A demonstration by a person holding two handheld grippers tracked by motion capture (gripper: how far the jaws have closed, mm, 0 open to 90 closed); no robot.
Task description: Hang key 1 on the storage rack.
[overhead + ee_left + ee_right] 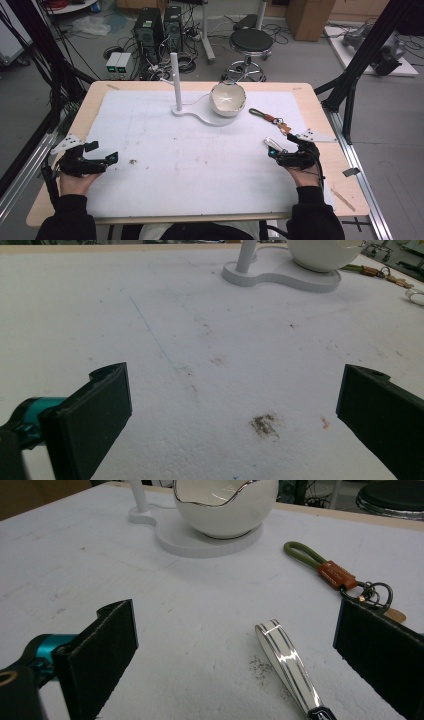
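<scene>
Because the white strap (pixel 287 667) lies on the table just ahead of the right gripper (pixel 281 148) and between its two black jaws in the right gripper view, the coming move seems to turn on how that strap runs: its long axis starts under the gripper and slants away toward the bowl (pixel 228 99), roughly along the line of the jaws and not across it. The right gripper stands wide open with nothing in it, the strap nearer its right jaw than its left. The left gripper (pixel 101 154) is likewise wide open and empty, resting well apart at the other side of the white mat (pixel 165 145), with bare, stained mat between its jaws, so the right hand is clearly the nearer one. A keychain (pixel 270 119) with a green loop and a brown tab lies beyond the strap, near it but apart. By count: one white strap, one keychain, one bowl sitting on one white stand (pixel 176 82) with an upright post, and two grippers.
</scene>
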